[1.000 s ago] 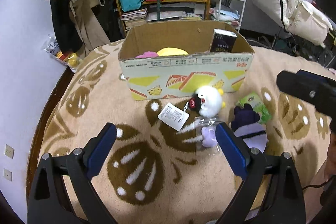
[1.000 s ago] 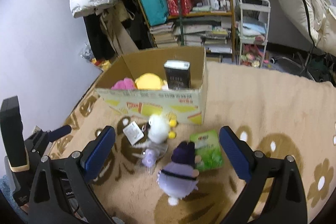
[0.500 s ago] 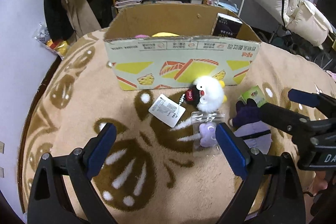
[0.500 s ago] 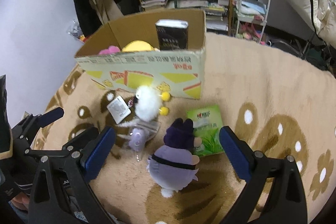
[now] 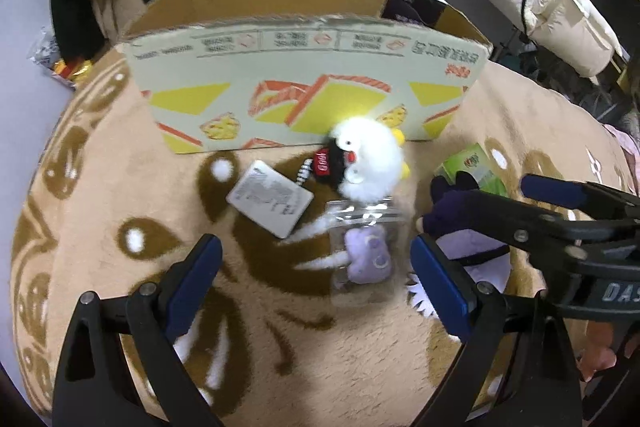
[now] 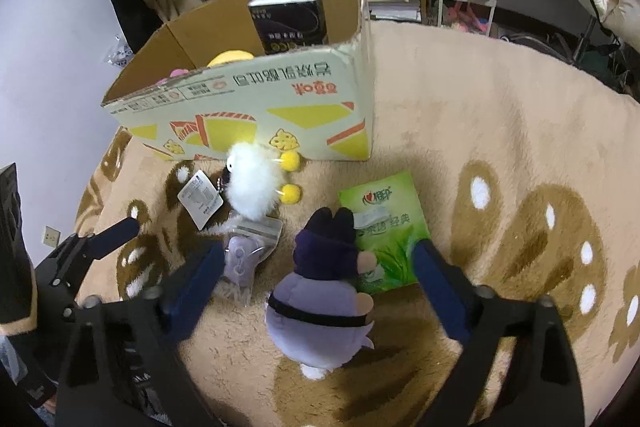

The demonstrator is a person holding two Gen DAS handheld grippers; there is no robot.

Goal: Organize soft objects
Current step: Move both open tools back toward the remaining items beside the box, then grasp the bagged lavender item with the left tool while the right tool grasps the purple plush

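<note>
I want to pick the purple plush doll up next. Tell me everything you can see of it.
The purple plush doll lies on the beige rug with its back up: lilac fleecy body, dark purple hood with two ears, black band around the middle, a white bit at the bottom. Its head overlaps the green packet. It lies between the open jaws of the right gripper, untouched.

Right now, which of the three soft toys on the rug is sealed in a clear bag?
The small lilac plush; it lies inside a transparent pouch. The white fluffy toy and the purple hooded doll lie bare.
</note>
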